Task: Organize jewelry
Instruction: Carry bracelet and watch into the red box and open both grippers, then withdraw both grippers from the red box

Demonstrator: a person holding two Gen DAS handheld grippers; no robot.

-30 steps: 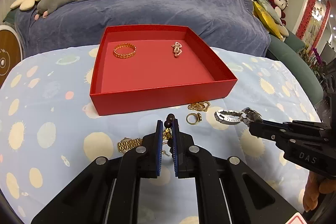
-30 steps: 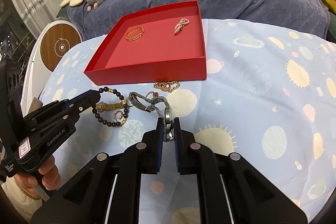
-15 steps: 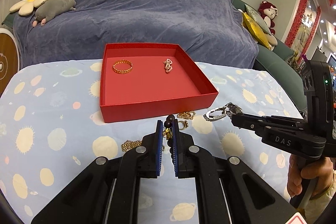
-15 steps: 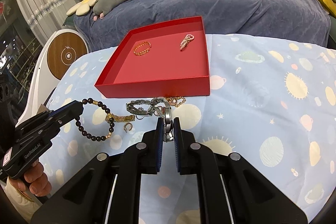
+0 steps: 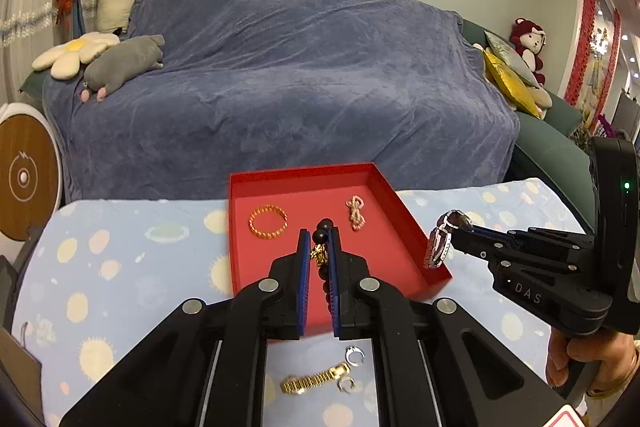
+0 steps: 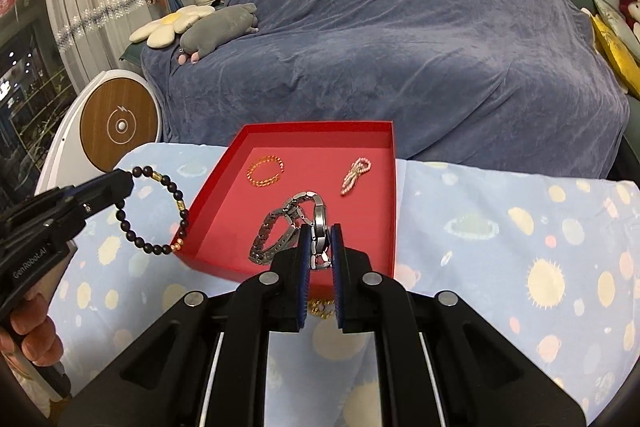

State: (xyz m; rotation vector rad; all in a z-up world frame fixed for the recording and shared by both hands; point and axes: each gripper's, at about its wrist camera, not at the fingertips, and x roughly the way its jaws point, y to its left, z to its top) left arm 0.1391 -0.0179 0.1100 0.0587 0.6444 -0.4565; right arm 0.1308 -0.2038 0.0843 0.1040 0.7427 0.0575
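A red tray [image 5: 384,187] [image 6: 394,187] lies on the patterned cloth with a gold chain bracelet [image 5: 268,221] [image 6: 266,171] and a pink bead piece [image 5: 355,212] [image 6: 354,173] in it. My left gripper [image 5: 319,239] [image 6: 126,183] is shut on a dark bead bracelet [image 5: 322,227] [image 6: 160,211], held in the air at the tray's left edge. My right gripper [image 6: 320,233] [image 5: 450,233] is shut on a silver watch [image 6: 288,231] [image 5: 442,243], held above the tray's near right part.
A gold watch band [image 5: 314,381] and two small silver rings [image 5: 354,355] lie on the cloth in front of the tray. A gold chain [image 6: 320,305] shows under my right gripper. A blue-covered sofa [image 5: 288,75] stands behind the table.
Both grippers have risen from the cloth and moved forward with their loads. The bead bracelet and the watch now hang over the tray instead of lying in front of it.
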